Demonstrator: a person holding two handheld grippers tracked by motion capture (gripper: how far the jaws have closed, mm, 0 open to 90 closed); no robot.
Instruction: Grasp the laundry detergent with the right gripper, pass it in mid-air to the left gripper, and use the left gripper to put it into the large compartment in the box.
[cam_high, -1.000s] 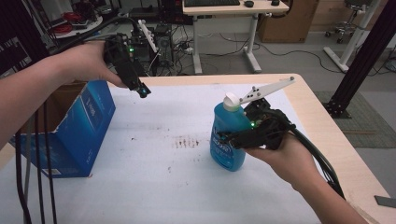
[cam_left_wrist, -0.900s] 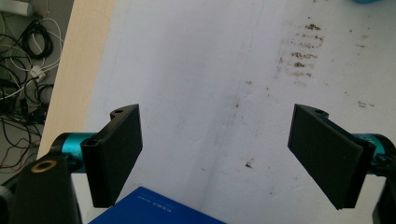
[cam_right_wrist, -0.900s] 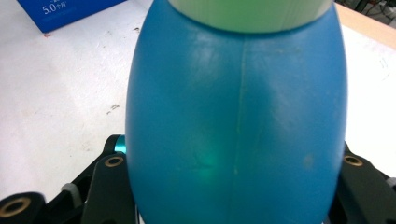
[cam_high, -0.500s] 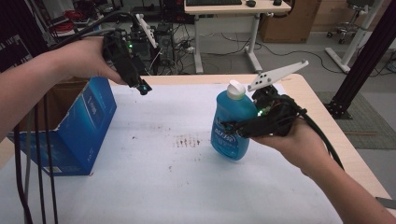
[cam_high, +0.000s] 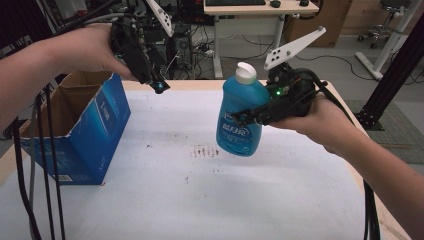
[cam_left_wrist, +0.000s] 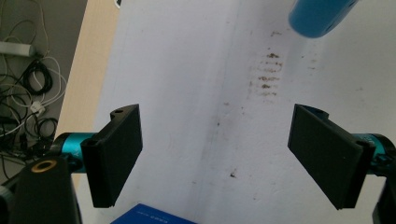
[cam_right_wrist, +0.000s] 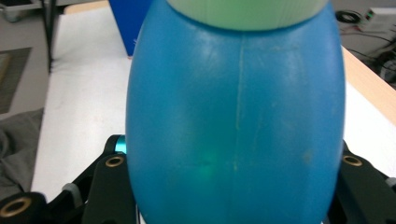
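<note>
A blue plastic bottle (cam_high: 241, 116) with a white cap hangs upright in the air above the white table, with my right gripper (cam_high: 250, 118) shut on its body. Up close in the right gripper view the bottle (cam_right_wrist: 236, 116) fills the space between the jaws. My left gripper (cam_high: 156, 84) is held high over the table's far left, by the box, open with nothing between its pads (cam_left_wrist: 116, 156). The bottle's base (cam_left_wrist: 317, 16) shows at the top of the left gripper view.
An open blue cardboard box (cam_high: 75, 130) stands at the left edge of the table. A brown stain (cam_high: 204, 151) marks the white table cover (cam_high: 200, 200) near the middle. Desks, cables and a black frame stand beyond the table.
My right gripper has lifted the bottle off the table and carried it up and slightly left. The left gripper has stayed near the box.
</note>
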